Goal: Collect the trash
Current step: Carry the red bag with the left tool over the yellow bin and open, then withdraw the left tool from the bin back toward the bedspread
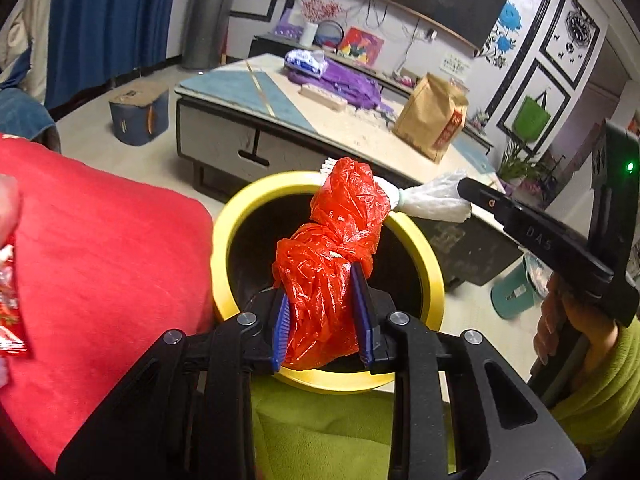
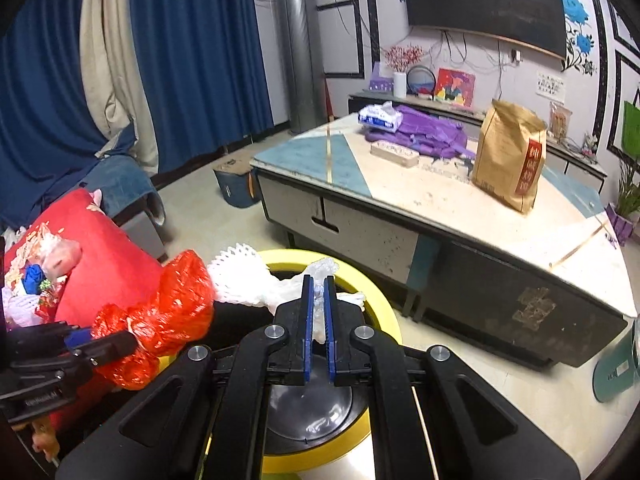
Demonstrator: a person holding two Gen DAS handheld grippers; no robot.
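My left gripper (image 1: pixel 320 284) is shut on a crumpled red plastic bag (image 1: pixel 332 256) and holds it over the open mouth of a yellow-rimmed bin (image 1: pixel 434 276). My right gripper (image 2: pixel 318 292) is shut on white foam-net wrapping (image 2: pixel 248 276) and holds it over the far rim of the same bin (image 2: pixel 384 308). The red bag (image 2: pixel 172 312) and the left gripper (image 2: pixel 96 344) show at the left of the right wrist view. The right gripper (image 1: pixel 466 192) with the white wrapping (image 1: pixel 432 198) shows at the right of the left wrist view.
A red cushion (image 1: pixel 100 248) lies left of the bin, with wrappers and scraps (image 2: pixel 36 280) on it. A low coffee table (image 2: pixel 420 200) stands beyond the bin with a brown paper bag (image 2: pixel 508 152), purple cloth (image 2: pixel 424 132) and a tissue pack (image 2: pixel 380 116). A teal stool (image 1: pixel 516 292) stands at the right.
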